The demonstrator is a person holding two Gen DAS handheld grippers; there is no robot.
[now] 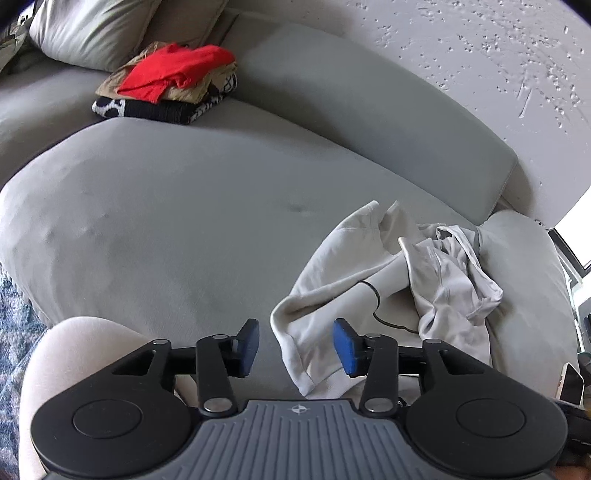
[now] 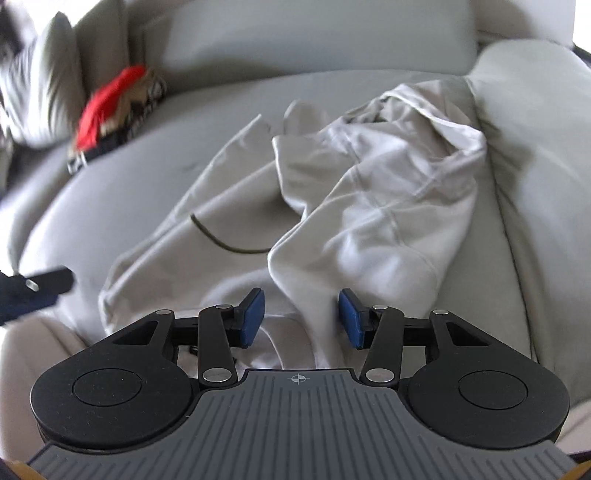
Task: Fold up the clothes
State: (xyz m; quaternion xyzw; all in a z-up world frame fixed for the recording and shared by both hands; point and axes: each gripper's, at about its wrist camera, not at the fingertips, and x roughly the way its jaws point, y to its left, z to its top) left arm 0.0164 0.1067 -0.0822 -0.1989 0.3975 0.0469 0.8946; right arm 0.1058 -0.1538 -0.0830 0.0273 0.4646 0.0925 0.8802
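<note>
Reach-in step, nothing grabbed yet. Left gripper point(image 1: 295, 343) spread wide, empty; right gripper point(image 2: 301, 319) same, straddling a fold. Crumpled pale garment point(image 2: 369, 192) at 12–1 o'clock on sofa cushion point(image 1: 166, 206); folded stack point(image 1: 166, 85) at 10. Next, probably: pinch hem, drag flat.

A crumpled garment point(image 1: 373, 280) lies on the sofa seat point(image 1: 166, 229) at its right end, against a cushion point(image 1: 524, 280). A stack of folded clothes point(image 1: 166, 85) sits far back left, before a pillow point(image 1: 92, 29)
</note>
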